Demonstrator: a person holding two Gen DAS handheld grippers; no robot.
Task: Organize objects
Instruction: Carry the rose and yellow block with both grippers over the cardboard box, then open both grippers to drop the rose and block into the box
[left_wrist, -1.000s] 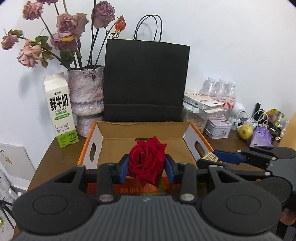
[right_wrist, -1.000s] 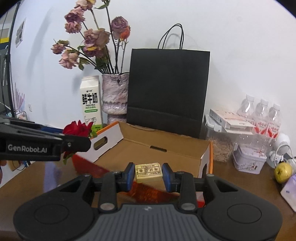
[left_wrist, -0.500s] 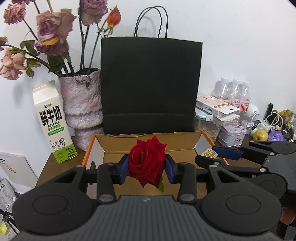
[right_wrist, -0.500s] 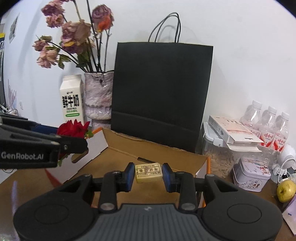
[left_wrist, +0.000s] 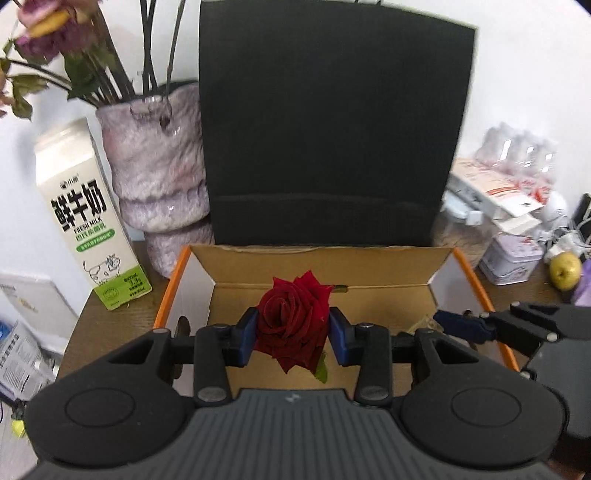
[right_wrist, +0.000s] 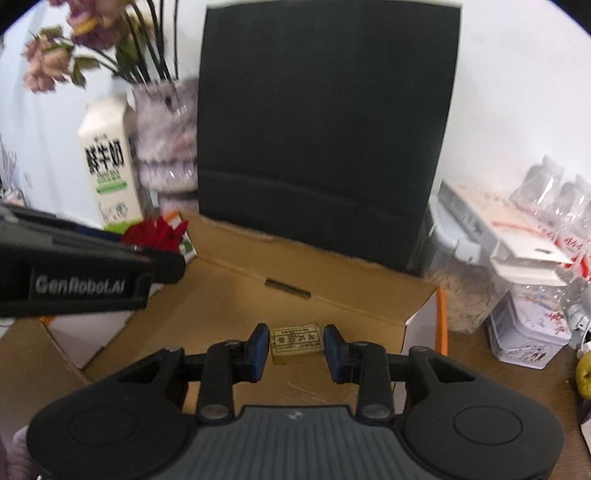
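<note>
A red rose is pinched at the bloom by the left gripper, pads pressed into the petals on both sides, w/ a green leaf hanging just below; it is held above the near part of the open cardboard box, not yet set down. A small tan block w/ a printed label is clamped by the right gripper, jaws closed on its two short ends, also held over the box floor toward its right wall. The rose is judged very light, soft and fragile: petals are likely bruised or shed if squeezed harder, so grip shouldn't be tightened, and a hold lower down, at the base of the bloom or stem, would be kinder if re-grasp is needed; the stem isn't visible here. The block is judged light, stiff, probably a bit slick on its faces; the flat ends are the right place to be held and a firm pinch is tolerated. Behind the box a black bag is stood against the wall, w/ a vase and milk carton to its left; contact w/ those should be avoided on release, esp. the vase.
</note>
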